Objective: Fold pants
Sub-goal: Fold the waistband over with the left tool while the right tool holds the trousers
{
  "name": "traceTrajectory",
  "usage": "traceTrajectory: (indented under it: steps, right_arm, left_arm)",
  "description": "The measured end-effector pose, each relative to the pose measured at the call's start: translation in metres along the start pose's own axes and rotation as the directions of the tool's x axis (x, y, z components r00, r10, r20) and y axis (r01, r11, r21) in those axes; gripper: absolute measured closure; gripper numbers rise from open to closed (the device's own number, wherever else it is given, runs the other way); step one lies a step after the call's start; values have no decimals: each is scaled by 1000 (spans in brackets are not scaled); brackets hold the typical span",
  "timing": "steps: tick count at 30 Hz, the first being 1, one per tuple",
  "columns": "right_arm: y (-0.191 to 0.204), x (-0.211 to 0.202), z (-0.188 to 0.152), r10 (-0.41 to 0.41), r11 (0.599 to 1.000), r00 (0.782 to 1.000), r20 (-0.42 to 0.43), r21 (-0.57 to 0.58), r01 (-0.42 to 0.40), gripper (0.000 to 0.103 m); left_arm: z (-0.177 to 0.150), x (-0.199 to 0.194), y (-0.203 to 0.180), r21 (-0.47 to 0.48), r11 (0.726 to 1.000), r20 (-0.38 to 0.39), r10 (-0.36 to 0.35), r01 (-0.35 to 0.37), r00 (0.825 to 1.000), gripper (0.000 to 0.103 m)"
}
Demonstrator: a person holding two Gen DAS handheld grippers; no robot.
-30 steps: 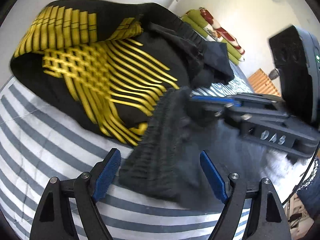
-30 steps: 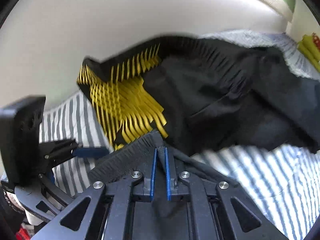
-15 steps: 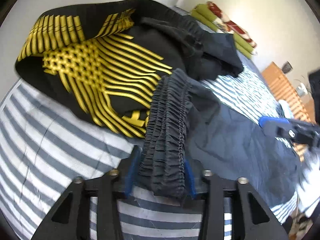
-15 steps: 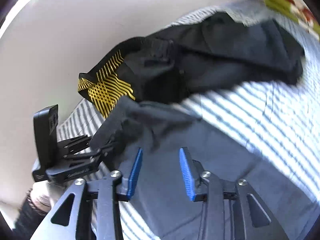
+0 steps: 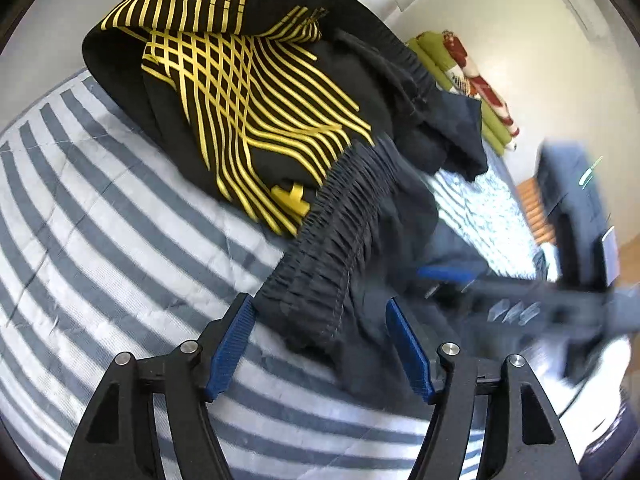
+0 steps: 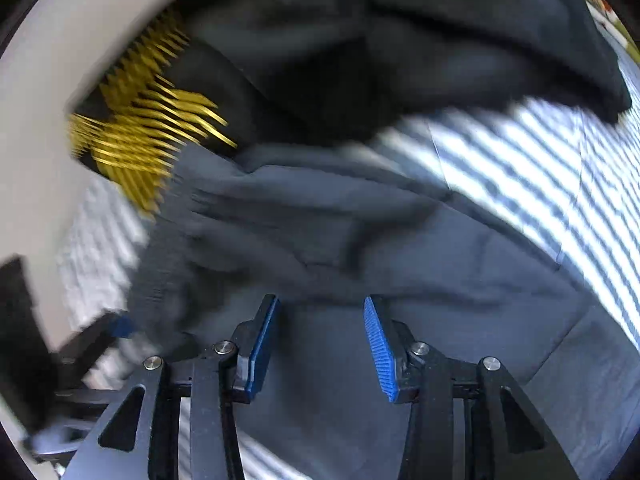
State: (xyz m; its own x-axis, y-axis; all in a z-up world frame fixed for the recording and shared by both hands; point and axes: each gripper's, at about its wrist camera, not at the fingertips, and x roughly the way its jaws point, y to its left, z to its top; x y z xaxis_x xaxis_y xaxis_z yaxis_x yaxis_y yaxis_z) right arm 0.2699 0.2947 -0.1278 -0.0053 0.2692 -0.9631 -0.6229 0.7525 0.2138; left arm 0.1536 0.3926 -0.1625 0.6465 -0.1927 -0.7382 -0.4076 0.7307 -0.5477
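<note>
Pants point(image 5: 340, 248) of dark grey cloth lie on the striped bedsheet point(image 5: 100, 208), in the lower centre of the left wrist view, and they fill the middle and lower part of the right wrist view. The gathered elastic waistband point(image 5: 320, 264) runs from the centre of the left view down toward the left gripper point(image 5: 320, 344). This gripper has its blue pads spread wide, one on each side of the waistband end, and it pinches nothing. The right gripper point(image 6: 318, 336) is also spread, above the flat cloth of the pants, and it holds nothing; this view is blurred.

I judge the cloth to be light, soft and limp. It will sag and wrinkle when lifted, and a thin single layer may slip from the pads. The waistband is thicker and ribbed, so it should give the firmest hold, best near its two ends. A black garment with yellow stripes point(image 5: 240, 92) touches the waistband in the upper left of the left view, so a grasp there could catch it too.
</note>
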Motion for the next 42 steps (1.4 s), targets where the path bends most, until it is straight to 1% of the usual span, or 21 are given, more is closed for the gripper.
traceTrajectory:
  steps: [1,2,3,5,8,10,12,18,20,21,22,23,24,25,28,30,35,37,38,40,42]
  right_arm:
    - [2,-3,-1,-9,1000,999,35,-15,9,63]
    - [6,-1,-1,-24,999,999,22,-33,25,63]
    - [7,0,-2,-28,999,999,22,-37,29,63]
    - [3,-2,0,13,1000,1000,-3,-17,-13,63]
    - [-12,-22,5,159,985,987,10,62,-159,62]
    - [-21,-40,11,230,966,972,48,109,-234,52]
    - [-20,-52,19,257,957,964,76,120,-264,46]
    - [15,-33,35,161,987,987,0,27,-161,45]
    - [23,-22,36,125,992,992,-15,13,-125,54]
    - [24,-17,37,129,992,991,-26,18,-128,70]
    - [23,-11,37,145,989,988,-44,36,-143,75]
    - [21,-7,37,163,985,985,-53,56,-160,79]
    - [18,-8,30,168,984,984,-54,66,-165,86]
    - [16,-6,28,164,984,985,-55,74,-160,94]
    - [5,0,23,206,974,977,-60,113,-198,96]
    - [1,3,21,203,973,978,-56,122,-195,96]
    - [-8,0,21,240,962,970,-41,147,-232,96]
    - [-10,-9,21,240,964,970,-34,126,-234,91]
    - [-22,-20,21,236,966,971,-32,119,-231,89]
    - [-32,-33,17,255,959,967,-13,130,-251,78]
    - [-48,-47,9,278,950,961,9,142,-276,75]
  left_arm:
    - [3,2,0,-17,1000,10,1,-1,1000,37]
    - [5,4,1,-30,1000,14,8,-8,1000,55]
    - [6,4,2,-46,999,18,1,-1,1000,65]
    - [5,-2,-2,-32,999,46,-31,33,998,68]
    - [-2,-9,-25,75,997,99,-26,19,995,70]
    - [-7,-10,-41,134,991,118,-19,3,993,71]
    - [-9,-8,-52,182,983,127,-17,-6,992,71]
    - [-11,6,-71,248,968,110,-3,-24,994,71]
    - [-12,7,-72,257,966,101,-8,-19,995,71]
    - [-14,6,-70,259,966,99,-9,-17,995,71]
    - [-14,7,-70,258,966,99,-9,-17,995,70]
    - [-16,7,-68,253,967,101,-3,-23,995,61]
    - [-18,6,-64,243,969,98,5,-29,995,42]
    - [-12,7,-60,226,974,98,9,-31,995,34]
    - [-14,4,-47,190,980,128,40,-64,991,29]
    - [-13,7,-40,163,984,113,55,-73,992,26]
    - [-9,25,-33,104,994,34,-20,16,999,25]
    - [-5,31,-34,87,995,29,-50,48,998,49]
    - [-2,35,-35,75,994,14,-76,75,997,68]
    - [4,35,-39,59,994,39,-91,88,995,68]
    - [8,30,-56,95,989,75,-123,116,990,70]
